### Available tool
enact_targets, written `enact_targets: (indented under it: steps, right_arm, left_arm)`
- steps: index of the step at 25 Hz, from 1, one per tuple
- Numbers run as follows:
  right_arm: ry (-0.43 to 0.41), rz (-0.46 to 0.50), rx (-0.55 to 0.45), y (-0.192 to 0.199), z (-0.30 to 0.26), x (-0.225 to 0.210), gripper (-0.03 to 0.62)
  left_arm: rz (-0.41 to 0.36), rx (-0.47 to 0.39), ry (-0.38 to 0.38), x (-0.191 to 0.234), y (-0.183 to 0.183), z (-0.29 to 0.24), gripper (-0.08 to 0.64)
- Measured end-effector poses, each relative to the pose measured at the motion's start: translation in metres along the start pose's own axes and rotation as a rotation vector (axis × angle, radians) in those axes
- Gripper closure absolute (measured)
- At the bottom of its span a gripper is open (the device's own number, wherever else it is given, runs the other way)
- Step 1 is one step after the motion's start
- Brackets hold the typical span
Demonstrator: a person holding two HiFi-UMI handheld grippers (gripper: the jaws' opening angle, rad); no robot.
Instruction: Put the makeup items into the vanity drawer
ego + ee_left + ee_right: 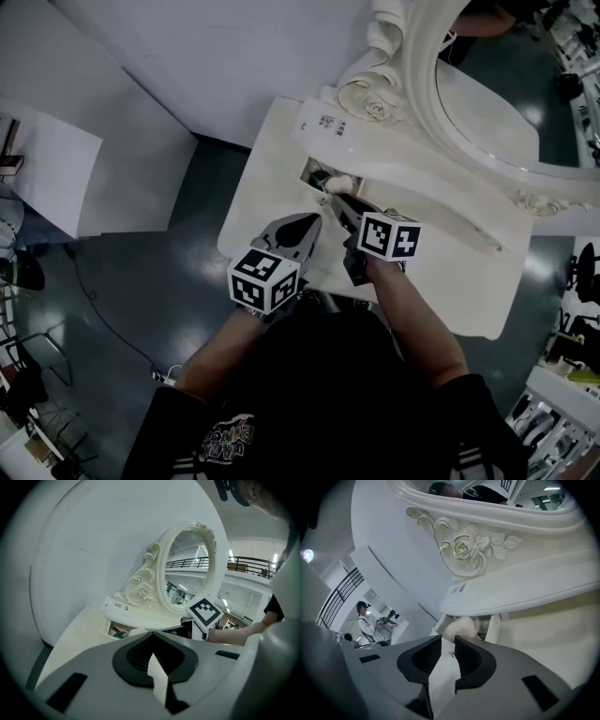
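Your dark shirt (319, 394) fills the bottom of the head view, nearest the camera. Beyond it stands the white vanity (441, 272), with its oval mirror (487, 94) in a carved frame at the back. Your left gripper (151, 633) hovers over the vanity's near edge, jaws closed together with nothing in them. Your right gripper (447, 638) is just beside it, pointing down at the drawer (309, 171); its jaws stand a narrow way apart and grip nothing. The drawer is open, a small compartment set under the shelf below the mirror. A pale puff (459, 626) lies at its mouth, just past the right jaw tips, and a green item (121, 633) lies inside beside it.
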State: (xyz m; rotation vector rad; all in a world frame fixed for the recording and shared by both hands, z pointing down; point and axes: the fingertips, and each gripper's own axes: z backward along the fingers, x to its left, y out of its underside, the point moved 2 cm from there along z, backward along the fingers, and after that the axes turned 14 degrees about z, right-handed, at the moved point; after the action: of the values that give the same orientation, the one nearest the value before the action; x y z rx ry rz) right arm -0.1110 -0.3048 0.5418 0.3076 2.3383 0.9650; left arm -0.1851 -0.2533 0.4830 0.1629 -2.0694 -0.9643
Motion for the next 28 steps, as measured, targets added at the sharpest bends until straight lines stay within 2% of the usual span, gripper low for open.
enact_targets:
  steps: [2,6,13,16,21,28]
  right_arm:
    - [0.0,-0.003,-0.004,0.0,0.002,0.001,0.485]
    - [0.013,0.018,-0.013,0.001,0.009,0.0,0.486]
    - [0.048,0.23,-0.003,-0.008,0.006,0.005,0.541]
    - [0.06,0.278,0.019,-0.007,-0.001,0.005,0.548]
    - [0.082,0.301,0.056,-0.007,-0.014,0.003,0.549]
    - [0.161,0.306,0.077,-0.014,-0.017,-0.016,0.554]
  left_arm:
    - [-0.004,0.005,0.005,-0.001,0.0,-0.001,0.56]
    - [-0.009,0.01,0.019,-0.005,0.002,-0.004,0.56]
    - [-0.017,0.013,0.022,-0.007,0.006,0.001,0.56]
    - [-0.015,0.012,0.015,-0.004,0.007,0.006,0.56]
    - [-0.008,0.005,-0.001,0.005,0.004,0.014,0.56]
    - [0.004,0.011,0.001,0.013,0.004,0.013,0.56]
